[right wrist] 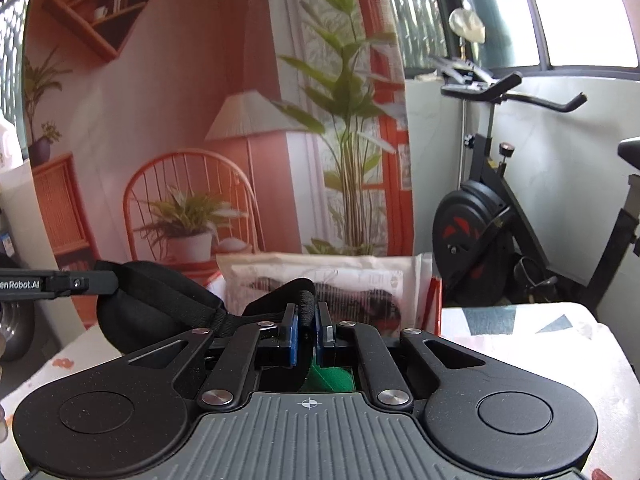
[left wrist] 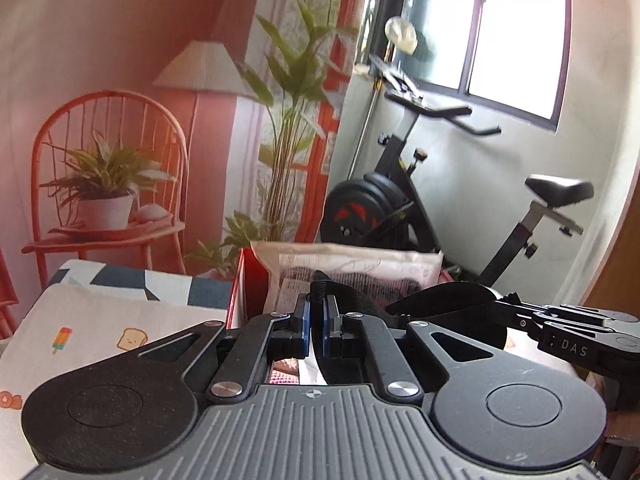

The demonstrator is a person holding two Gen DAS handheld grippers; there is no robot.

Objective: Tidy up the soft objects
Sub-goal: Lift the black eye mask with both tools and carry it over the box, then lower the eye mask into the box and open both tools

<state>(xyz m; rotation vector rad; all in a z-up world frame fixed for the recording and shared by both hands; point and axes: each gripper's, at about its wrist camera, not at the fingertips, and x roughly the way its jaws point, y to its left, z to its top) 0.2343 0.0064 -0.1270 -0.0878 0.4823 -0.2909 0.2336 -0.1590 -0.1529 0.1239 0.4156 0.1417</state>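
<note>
1. Two tongs shared one black padded soft object with a strap point(right wrist: 160, 300), lifted clear of the table point(left wrist: 100, 320).
2. Left tongs point(left wrist: 319, 322) were clenched on its black strap, which stood on edge between the blue pads.
3. Right tongs point(right wrist: 307, 326) were clenched on the other padded end.
4. Its long axis ran side to side between both tongs, roughly level, across the view.
5. Behind it stood a red box point(left wrist: 250, 280) stuffed with plastic-wrapped packets point(right wrist: 320, 276), beyond it an exercise bike point(left wrist: 420, 200).
</note>
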